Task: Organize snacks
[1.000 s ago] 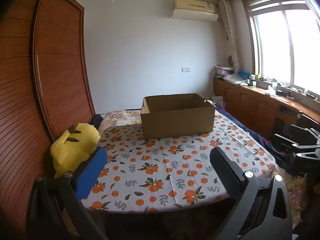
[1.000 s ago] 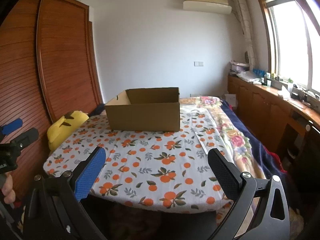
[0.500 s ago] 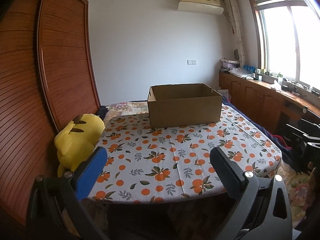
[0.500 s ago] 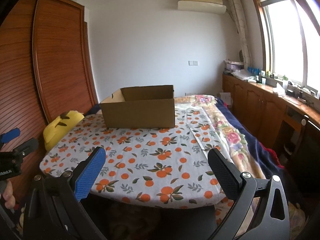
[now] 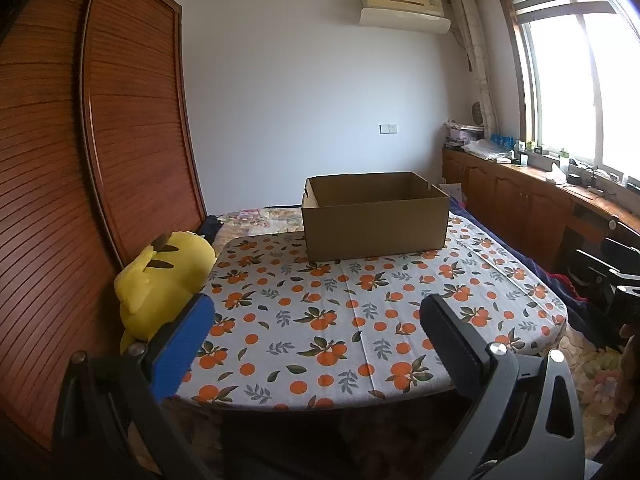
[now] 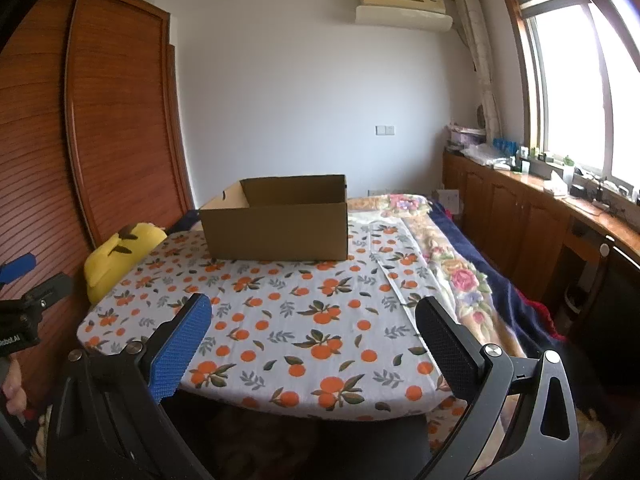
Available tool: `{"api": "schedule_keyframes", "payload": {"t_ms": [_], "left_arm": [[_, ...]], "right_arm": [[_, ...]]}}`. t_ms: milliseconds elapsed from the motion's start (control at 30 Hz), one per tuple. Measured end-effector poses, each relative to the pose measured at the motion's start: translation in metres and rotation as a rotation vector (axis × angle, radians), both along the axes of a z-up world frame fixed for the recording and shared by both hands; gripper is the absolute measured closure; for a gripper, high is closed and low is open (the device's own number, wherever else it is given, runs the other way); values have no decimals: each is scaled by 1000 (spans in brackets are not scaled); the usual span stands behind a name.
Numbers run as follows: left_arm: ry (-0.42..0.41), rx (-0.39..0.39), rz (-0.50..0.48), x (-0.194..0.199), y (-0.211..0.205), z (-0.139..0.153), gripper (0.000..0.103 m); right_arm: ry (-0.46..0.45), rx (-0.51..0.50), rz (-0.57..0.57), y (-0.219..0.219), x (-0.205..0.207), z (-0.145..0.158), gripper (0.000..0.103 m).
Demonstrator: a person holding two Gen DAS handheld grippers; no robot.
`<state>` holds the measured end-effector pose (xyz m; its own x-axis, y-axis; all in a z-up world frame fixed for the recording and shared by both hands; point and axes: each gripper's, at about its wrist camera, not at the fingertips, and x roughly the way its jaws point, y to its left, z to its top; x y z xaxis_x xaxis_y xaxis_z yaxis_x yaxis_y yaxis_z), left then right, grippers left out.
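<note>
Left gripper (image 5: 316,320): fingers spread wide, nothing between them; held low at the near edge of the table (image 5: 360,344), clear of the cloth. Blue pad (image 5: 182,350) on the left finger, black pad (image 5: 448,346) on the right finger.

Right gripper (image 6: 312,320): fingers likewise spread wide, nothing held; positioned at the near edge of the table (image 6: 300,332), above the cloth. Blue textured pad (image 6: 180,350) on the left, black textured pad (image 6: 446,346) on the right.

Cardboard box (image 5: 374,216): open-topped, upright, resting on the far part of the table, well apart from both grippers. Interior seen from the left wrist view: bare inner walls only; floor of the box hidden by the near wall. Same box in the right wrist view (image 6: 276,218), far left of centre.

Snacks: none visible in either view.

Table covering: white cloth with orange-fruit print, nothing on it apart from the box.

Yellow plush toy (image 5: 160,280): left of the table, against the wooden slatted wardrobe (image 5: 80,180); also visible in the right wrist view (image 6: 120,252).

Right of the table: bed with floral cover (image 6: 452,264), then a wooden counter (image 6: 540,208) under the window (image 6: 580,92), carrying small items too small to identify. Air conditioner (image 5: 402,8) high on the far wall.

Far left edge of the right wrist view: part of the left gripper (image 6: 24,308) and fingertips of a hand (image 6: 12,384).
</note>
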<state>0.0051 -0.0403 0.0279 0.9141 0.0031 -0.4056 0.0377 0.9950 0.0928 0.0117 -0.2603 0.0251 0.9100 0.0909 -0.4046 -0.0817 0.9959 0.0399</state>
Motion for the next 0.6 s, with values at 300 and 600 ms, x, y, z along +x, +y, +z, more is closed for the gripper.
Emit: {"api": "schedule_keyframes", "payload": {"t_ms": [300,600], "left_arm": [[-2,-1,0,-1,0,0,0],[-3,-1,1,-1,0,1,0]], "right_arm": [[-2,-2,-5,0,0,0,0],[-2,-1,-6,-1,0,-1,0]]}}
